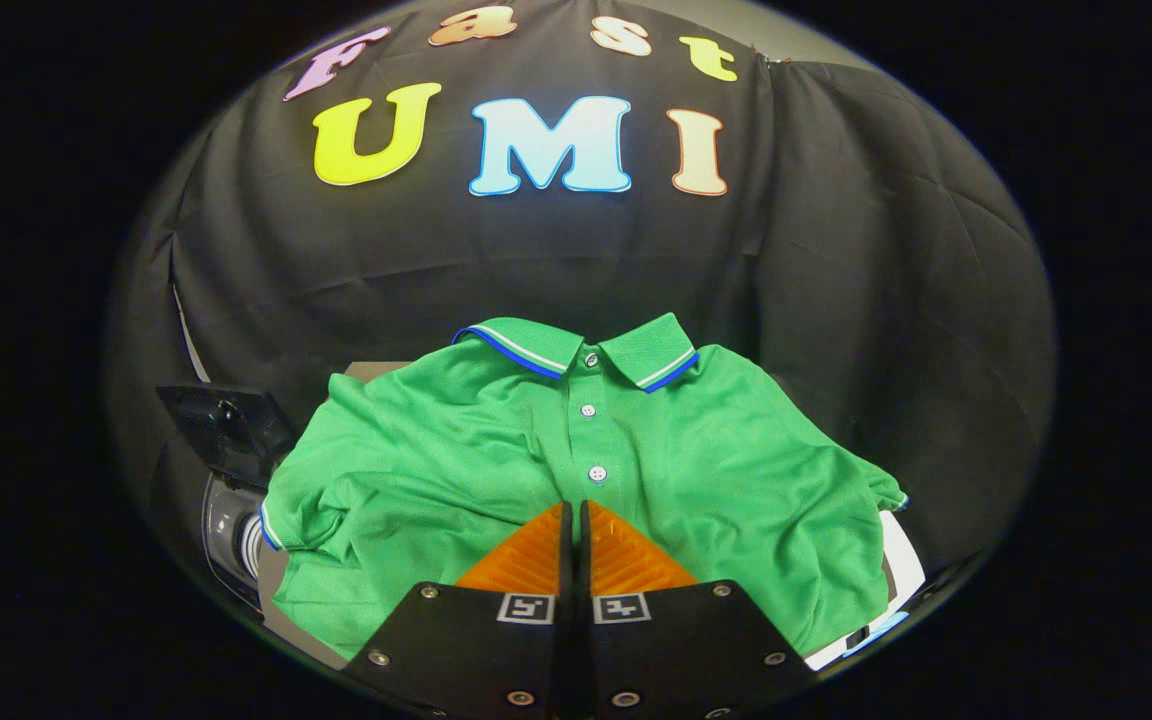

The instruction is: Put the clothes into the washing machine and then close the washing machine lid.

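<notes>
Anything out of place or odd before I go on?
The green polo shirt lies spread out, its sleeve drooping over the washing machine beside it. The gripper sits closed, with no cloth seen between its fingers.

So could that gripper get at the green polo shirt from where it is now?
Probably yes. The gripper sits with its fingers closed together, right over the green polo shirt, just below its button placket. Nothing lies between them, though the fingers would likely need to open first to pinch the fabric.

1 green polo shirt, 3 buttons, 1 washing machine, 1 gripper.
</notes>
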`<state>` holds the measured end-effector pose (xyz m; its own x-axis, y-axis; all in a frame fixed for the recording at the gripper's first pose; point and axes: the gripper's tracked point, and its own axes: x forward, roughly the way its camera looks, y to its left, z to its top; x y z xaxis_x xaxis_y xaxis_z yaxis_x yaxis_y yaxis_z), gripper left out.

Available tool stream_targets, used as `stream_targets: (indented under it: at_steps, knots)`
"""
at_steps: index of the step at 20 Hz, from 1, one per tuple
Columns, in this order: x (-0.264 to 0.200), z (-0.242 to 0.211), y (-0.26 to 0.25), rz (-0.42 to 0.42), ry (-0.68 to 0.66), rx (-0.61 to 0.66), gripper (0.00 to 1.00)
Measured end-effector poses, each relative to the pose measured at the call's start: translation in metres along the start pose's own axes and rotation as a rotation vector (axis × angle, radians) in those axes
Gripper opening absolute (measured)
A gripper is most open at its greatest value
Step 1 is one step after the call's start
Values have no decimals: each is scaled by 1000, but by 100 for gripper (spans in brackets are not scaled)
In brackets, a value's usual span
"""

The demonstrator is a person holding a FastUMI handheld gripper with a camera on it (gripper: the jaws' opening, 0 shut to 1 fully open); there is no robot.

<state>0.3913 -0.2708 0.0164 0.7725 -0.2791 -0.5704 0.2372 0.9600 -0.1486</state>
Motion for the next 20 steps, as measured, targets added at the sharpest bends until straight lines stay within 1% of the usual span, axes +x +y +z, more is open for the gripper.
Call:
stream_targets:
  at_steps: [4,8,12,15,20]
  knots:
    - [-5,1,1,12,-7,5,0]
    - [-20,8,5,20,-44,29,0]
    - [-38,15,19,29,-72,2,0]
    - [-56,26,29,42,-115,19,0]
    - [-74,44,47,31,-147,25,0]
